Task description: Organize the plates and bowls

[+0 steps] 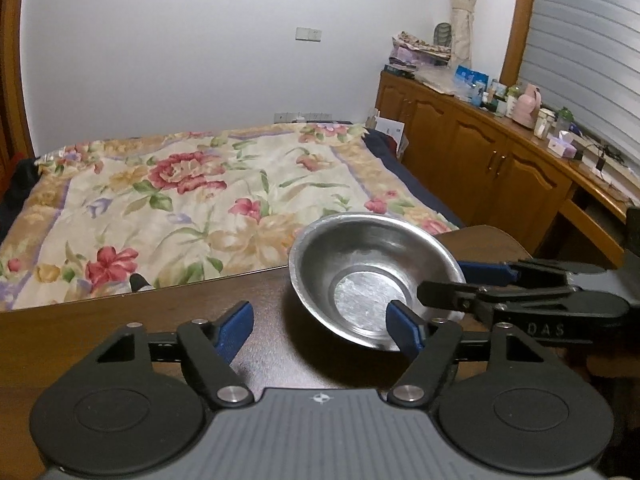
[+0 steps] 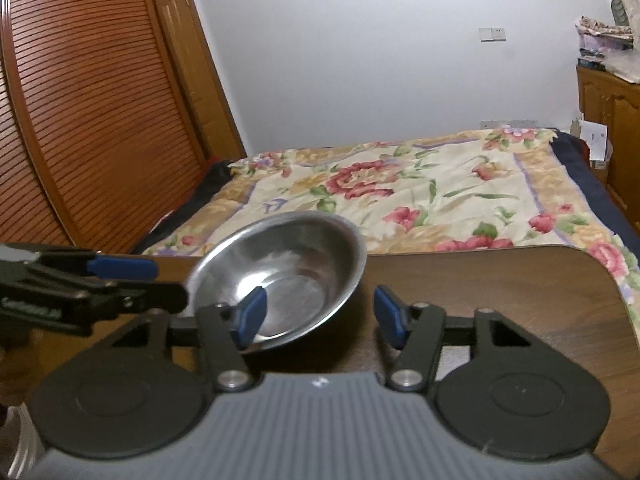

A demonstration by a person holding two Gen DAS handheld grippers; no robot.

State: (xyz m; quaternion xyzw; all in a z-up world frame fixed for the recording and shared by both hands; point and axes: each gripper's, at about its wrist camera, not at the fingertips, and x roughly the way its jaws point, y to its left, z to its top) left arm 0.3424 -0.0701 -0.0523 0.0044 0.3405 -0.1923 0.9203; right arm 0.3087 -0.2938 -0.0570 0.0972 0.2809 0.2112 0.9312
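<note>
Near the far edge of the dark brown wooden table point(image 1: 120, 320): a shallow round bowl of brushed steel point(image 1: 372, 264). Sits tilted, not flat, with its mouth turned toward both cameras and a dark shadow beneath its near side. Empty inside, flat bottom dully shining.

At the bowl's near rim, from the left: the left gripper point(image 1: 320, 320), black-armed with blue pads. Spread wide. Left pad over bare table, well clear of the bowl; right pad point(image 1: 404, 328) overlapping the near rim in the left wrist view. Cannot tell whether touching the metal.

From the other side: the right gripper point(image 2: 318, 312), likewise spread wide, clamping nothing. Left pad point(image 2: 250, 316) over the bowl's near rim and hollow; right pad over bare table, apart from the bowl. In the left wrist view, reaches in from the right edge, one black finger lying across the bowl's right rim, one blue pad behind that side. In the right wrist view, the left gripper blurred, just beside the bowl's left rim.

Beyond the table's far edge: a bed under a cream quilt with red flowers point(image 1: 200, 200). Along the right wall, a row of brown wooden cabinets point(image 1: 480, 152) cluttered on top. Along the left, a reddish louvred wooden door point(image 2: 80, 120).
</note>
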